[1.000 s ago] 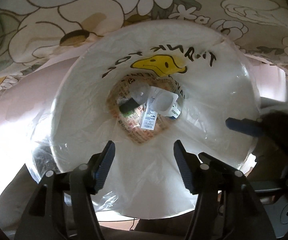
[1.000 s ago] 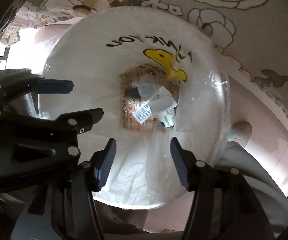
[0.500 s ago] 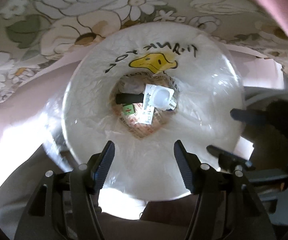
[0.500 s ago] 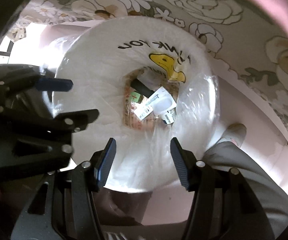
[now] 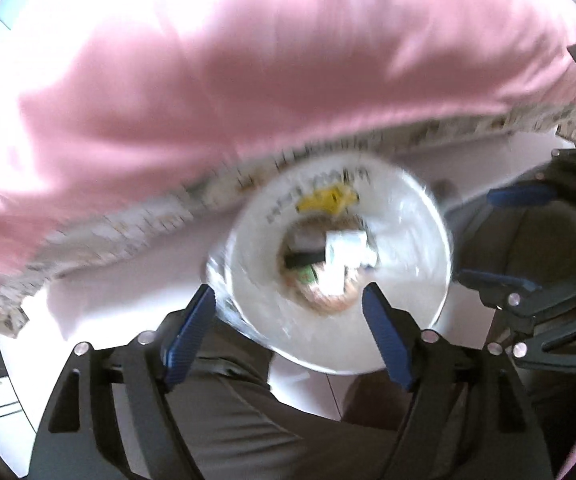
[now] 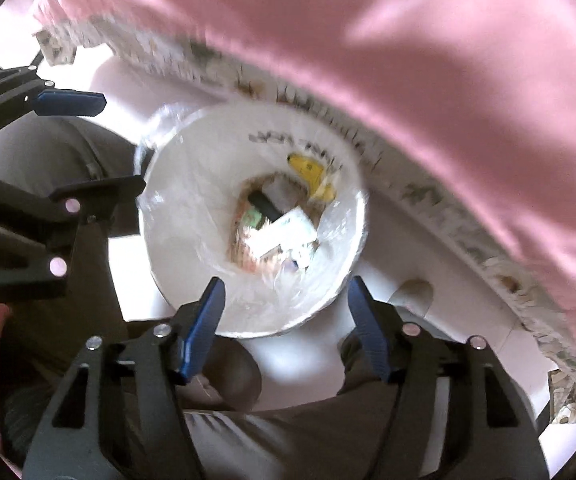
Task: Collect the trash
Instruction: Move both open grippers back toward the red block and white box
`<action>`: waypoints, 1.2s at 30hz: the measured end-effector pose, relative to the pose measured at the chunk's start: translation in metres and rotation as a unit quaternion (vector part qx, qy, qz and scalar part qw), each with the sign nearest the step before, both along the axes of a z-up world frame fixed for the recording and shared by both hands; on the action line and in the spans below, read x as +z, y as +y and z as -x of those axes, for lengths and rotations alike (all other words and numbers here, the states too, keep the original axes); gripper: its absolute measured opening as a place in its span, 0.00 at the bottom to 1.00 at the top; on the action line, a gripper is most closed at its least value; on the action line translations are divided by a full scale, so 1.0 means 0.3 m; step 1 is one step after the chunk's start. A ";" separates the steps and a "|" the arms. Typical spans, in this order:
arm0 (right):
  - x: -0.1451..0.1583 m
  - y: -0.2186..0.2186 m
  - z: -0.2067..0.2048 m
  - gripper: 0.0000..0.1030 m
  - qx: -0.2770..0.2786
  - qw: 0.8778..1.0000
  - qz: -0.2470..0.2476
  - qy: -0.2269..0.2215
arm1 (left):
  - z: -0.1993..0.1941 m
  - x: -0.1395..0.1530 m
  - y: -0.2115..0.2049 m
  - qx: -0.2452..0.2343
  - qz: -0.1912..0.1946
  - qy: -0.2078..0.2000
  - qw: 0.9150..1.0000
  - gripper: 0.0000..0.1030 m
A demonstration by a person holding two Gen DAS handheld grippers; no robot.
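Smearing its dark lettering unreadable, blur covers the white bin [image 5: 400,320], yellow duck [image 5: 328,199].

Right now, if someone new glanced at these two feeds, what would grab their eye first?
The big pink cloth fills the top of both views. Below it sits the white bin with a clear liner and a yellow duck printed on its inner wall, trash lying at the bottom. Both claws, left and right, hang open and empty above it.

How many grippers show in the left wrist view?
2: the left gripper at bottom centre over the white bin, and the right gripper at the right edge. Both open.
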State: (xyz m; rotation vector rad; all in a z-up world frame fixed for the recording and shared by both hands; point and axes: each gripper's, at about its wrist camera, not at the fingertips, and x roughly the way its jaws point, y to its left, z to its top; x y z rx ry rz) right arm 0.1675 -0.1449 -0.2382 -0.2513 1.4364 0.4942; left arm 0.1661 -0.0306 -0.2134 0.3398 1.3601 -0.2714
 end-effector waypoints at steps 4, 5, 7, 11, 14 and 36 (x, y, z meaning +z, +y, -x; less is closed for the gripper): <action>0.138 -0.038 -0.019 0.66 -0.019 0.999 -0.021 -0.034 | -0.030 0.154 -0.007 0.001 0.009 -0.054 0.998 0.79; 0.180 -0.051 -0.026 0.66 -0.024 0.998 -0.025 -0.048 | -0.033 0.186 -0.010 0.001 0.011 -0.065 0.998 0.79; 0.253 -0.081 -0.035 0.66 -0.028 0.997 -0.032 -0.068 | -0.045 0.259 -0.020 0.000 0.020 -0.087 0.996 0.80; 0.399 -0.121 -0.066 0.68 -0.035 0.992 -0.036 -0.115 | -0.072 0.370 -0.033 -0.004 0.035 -0.120 0.992 0.82; 0.486 -0.136 -0.096 0.68 -0.041 0.988 -0.038 -0.145 | -0.095 0.439 -0.044 -0.011 0.037 -0.141 0.989 0.83; 0.858 -0.243 -0.517 0.73 -0.043 0.958 -0.063 -0.276 | -0.518 0.677 -0.111 -0.017 0.053 -0.213 0.975 0.85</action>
